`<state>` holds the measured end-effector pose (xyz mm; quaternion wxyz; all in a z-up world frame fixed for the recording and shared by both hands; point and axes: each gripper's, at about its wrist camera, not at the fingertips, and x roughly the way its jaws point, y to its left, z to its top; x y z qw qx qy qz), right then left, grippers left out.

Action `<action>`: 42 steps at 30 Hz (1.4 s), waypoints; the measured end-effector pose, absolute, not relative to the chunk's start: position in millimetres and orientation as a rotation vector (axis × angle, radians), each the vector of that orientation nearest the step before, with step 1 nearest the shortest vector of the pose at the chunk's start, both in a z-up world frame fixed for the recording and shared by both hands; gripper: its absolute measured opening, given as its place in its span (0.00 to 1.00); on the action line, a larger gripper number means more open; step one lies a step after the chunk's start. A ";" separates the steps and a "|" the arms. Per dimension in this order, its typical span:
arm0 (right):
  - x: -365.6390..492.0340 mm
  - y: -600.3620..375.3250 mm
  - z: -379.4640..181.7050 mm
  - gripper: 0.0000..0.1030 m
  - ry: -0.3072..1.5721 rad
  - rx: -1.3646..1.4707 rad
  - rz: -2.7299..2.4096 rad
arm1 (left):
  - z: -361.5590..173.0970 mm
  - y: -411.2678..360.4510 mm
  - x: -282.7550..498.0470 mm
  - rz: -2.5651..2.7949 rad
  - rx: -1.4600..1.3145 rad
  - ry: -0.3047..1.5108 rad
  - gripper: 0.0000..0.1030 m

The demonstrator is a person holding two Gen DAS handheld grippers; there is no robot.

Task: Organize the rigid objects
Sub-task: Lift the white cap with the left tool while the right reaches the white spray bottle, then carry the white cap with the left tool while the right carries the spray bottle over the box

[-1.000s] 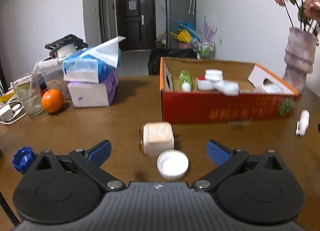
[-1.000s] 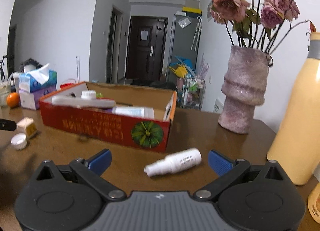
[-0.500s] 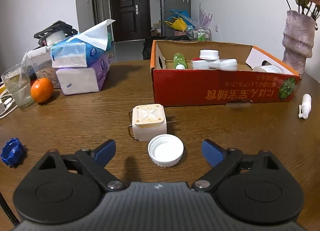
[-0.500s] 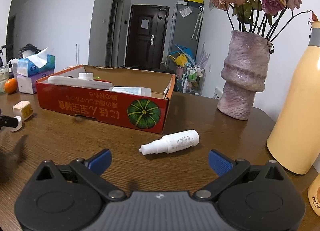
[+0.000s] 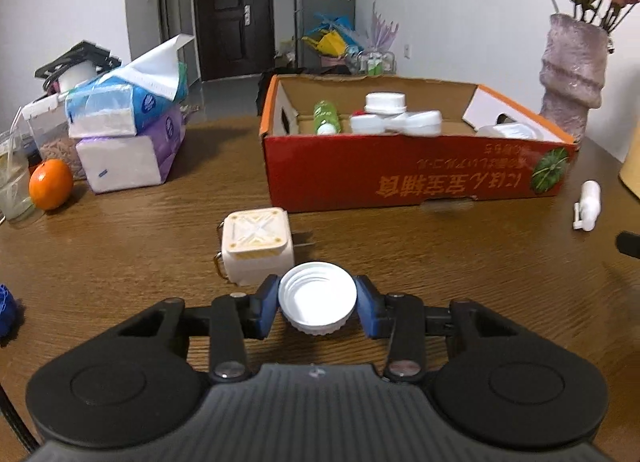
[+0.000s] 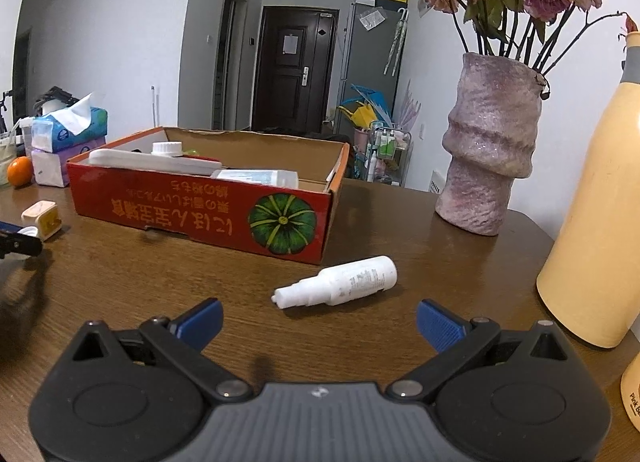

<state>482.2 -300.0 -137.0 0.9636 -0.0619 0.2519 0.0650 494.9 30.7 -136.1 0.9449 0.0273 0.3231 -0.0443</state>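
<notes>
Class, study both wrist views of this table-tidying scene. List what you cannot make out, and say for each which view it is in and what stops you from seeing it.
- Blue object, left wrist view: cut off by the left edge.
- Red box contents, right wrist view: lower parts hidden behind its front wall.
- Print on the white spray bottle, right wrist view: too small to read.
- Left claw, right wrist view: mostly cut off by the left edge.
- Yellow bottle, right wrist view: top cut off by the right edge.

The table [image 5: 120,262] looks like grained, slightly glossy wood. The red box [image 5: 400,178] is matt cardboard; the white cap [image 5: 318,302] is ribbed plastic. The vase [image 6: 490,142] seems rough, perhaps stone-like.
</notes>
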 end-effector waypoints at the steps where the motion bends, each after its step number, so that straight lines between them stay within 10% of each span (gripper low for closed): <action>1: 484.7 -301.6 -137.3 1.00 0.512 -0.127 0.136 | -135.2 29.2 493.4 -0.096 0.060 0.651 0.40; 42: 573.2 -318.3 -156.6 0.96 0.632 -0.163 0.257 | -136.8 27.3 493.8 -0.108 0.061 0.652 0.40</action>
